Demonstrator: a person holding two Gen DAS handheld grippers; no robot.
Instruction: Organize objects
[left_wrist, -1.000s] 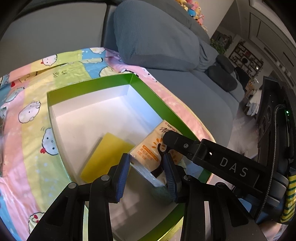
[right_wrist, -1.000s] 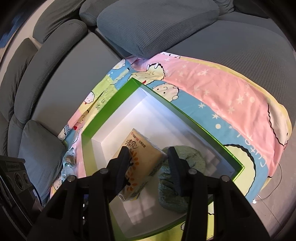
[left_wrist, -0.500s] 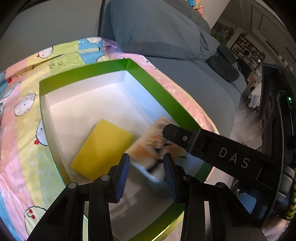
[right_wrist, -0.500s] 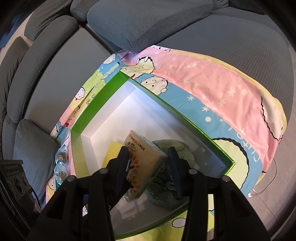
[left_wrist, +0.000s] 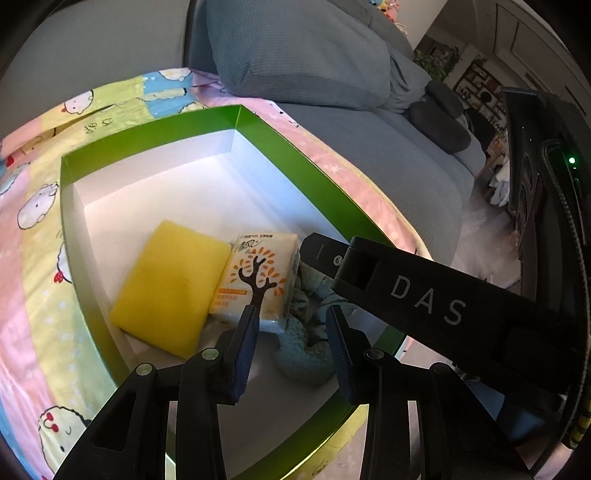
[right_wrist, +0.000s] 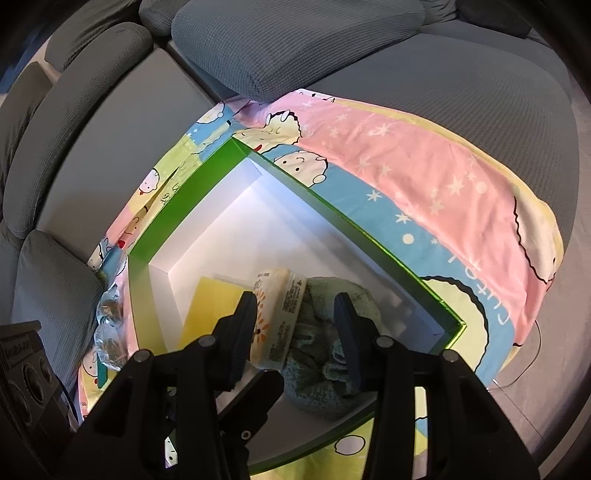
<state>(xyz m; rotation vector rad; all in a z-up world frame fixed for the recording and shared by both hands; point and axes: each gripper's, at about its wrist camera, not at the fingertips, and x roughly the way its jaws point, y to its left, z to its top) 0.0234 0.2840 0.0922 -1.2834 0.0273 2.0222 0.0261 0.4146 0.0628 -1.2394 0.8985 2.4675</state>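
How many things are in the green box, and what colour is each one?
Yellow: 1, the sponge
Orange and white: 1, the tissue pack
Pale green: 1, the towel
Total: 3 things in the green box

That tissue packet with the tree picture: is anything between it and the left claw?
Nothing visible. The left claw hangs just above the orange-and-white tissue packet, which lies in the green-rimmed box between a yellow sponge and a teal towel.

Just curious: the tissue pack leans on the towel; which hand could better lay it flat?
Probably right: the right gripper reaches beside the tissue pack; the left gripper hangs back, over the towel.
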